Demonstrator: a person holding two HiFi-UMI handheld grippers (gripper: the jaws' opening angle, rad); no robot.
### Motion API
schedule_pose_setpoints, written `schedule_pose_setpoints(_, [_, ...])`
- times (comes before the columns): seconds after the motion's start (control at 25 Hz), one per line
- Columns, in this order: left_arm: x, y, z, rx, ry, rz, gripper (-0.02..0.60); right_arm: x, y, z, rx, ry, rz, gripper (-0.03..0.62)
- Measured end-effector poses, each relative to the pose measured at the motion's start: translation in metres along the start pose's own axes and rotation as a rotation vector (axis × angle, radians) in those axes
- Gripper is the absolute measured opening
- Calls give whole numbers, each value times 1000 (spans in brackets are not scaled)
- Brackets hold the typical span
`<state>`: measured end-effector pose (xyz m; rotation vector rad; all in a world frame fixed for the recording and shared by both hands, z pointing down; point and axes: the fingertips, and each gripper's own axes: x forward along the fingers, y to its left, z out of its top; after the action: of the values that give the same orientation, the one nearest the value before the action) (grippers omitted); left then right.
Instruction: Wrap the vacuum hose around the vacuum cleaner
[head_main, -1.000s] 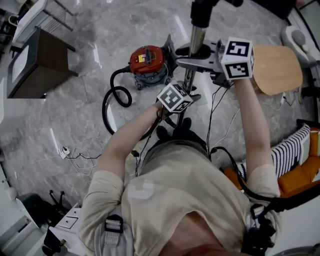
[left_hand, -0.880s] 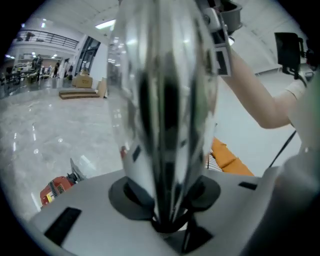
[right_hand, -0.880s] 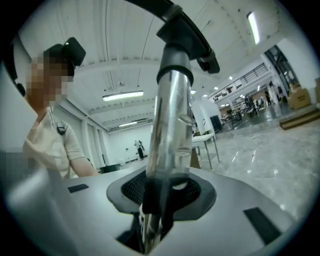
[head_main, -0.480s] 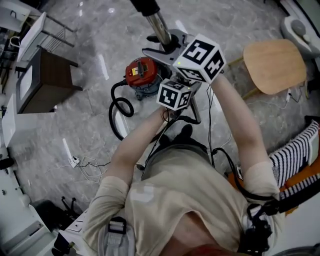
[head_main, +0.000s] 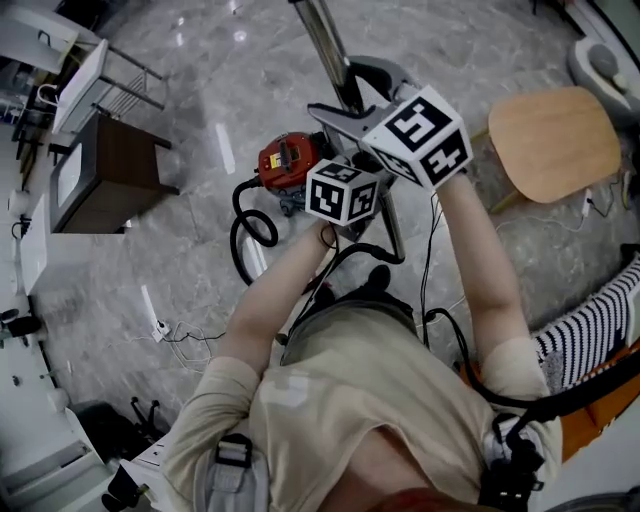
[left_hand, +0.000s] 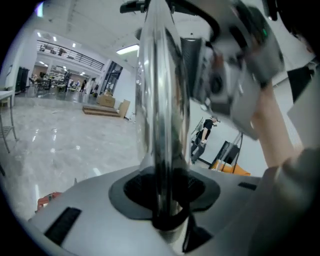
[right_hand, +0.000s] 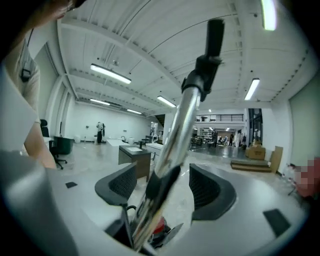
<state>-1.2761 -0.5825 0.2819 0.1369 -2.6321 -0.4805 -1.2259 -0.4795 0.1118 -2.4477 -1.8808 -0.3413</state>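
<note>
Qty: 1 vacuum cleaner (head_main: 288, 160), 1 hose (head_main: 243, 225), 1 metal wand (head_main: 328, 45), 2 grippers. Cleaner stands on floor (head_main: 150, 260). Hose lies in a loop beside it, not wrapped.
Wand axis: steep, upper end twd top edge of head view.
Left gripper (left_hand: 165, 192): clamped on wand.
Right gripper (right_hand: 162, 186): jaws have just been opening, wand betw. pads, not gripped.
Right gripper view only: wand's black handle (right_hand: 214, 37). Head view only: hose loop.
</note>
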Motion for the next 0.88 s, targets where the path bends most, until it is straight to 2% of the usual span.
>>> schedule_pose_setpoints(0.12, [-10, 21, 24, -56, -43, 38, 144, -53, -9, -27, 125, -44, -70, 301])
schedule_pose_setpoints(0.2, [-18, 38, 40, -87, -76, 58, 144, -75, 11, -50, 213, -82, -96, 301])
schedule_pose_setpoints(0.28, [-25, 54, 59, -104, -109, 79, 144, -74, 38, -74, 287, -104, -128, 301])
schedule_pose_setpoints(0.4, [-26, 63, 75, -141, -135, 76, 144, -71, 46, -92, 417, -163, -209, 301])
schedule_pose_setpoints(0.44, [-26, 63, 79, -160, -142, 69, 144, -73, 47, -100, 424, -131, -219, 301])
schedule_pose_setpoints(0.52, [-28, 67, 87, -195, -165, 58, 144, -79, 60, -125, 350, 11, -234, 301])
schedule_pose_setpoints(0.68, [-46, 87, 107, -261, -226, 44, 144, -50, 119, -228, 37, 503, -217, 302])
schedule_pose_setpoints(0.76, [-64, 98, 109, -299, -254, 17, 144, -22, 142, -265, 34, 607, -229, 304])
schedule_pose_setpoints(0.88, [-83, 114, 110, -335, -267, -22, 141, 9, 152, -291, 67, 663, -261, 302])
